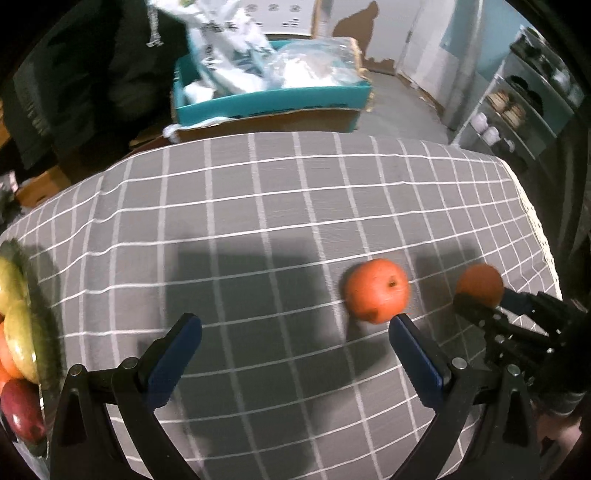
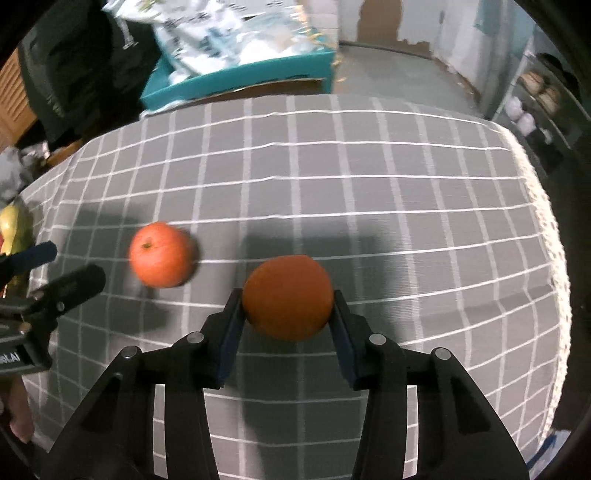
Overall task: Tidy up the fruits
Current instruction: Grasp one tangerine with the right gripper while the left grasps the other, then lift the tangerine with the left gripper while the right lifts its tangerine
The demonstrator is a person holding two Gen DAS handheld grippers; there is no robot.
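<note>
A grey checked cloth [image 1: 280,206] covers the worktop. Beyond lie grey floor [image 1: 399,99], patchy wall [image 1: 391,29] (peeling) and metal shelving [image 1: 517,107].

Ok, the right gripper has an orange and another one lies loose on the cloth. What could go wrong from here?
1. The right gripper holds the orange only at its sides on narrow pads; it may slip when lifted.
2. The loose orange lies right at one fingertip of the open left gripper; a nudge could roll it.
3. The fruit bowl already looks full; added fruit may tumble off.
</note>
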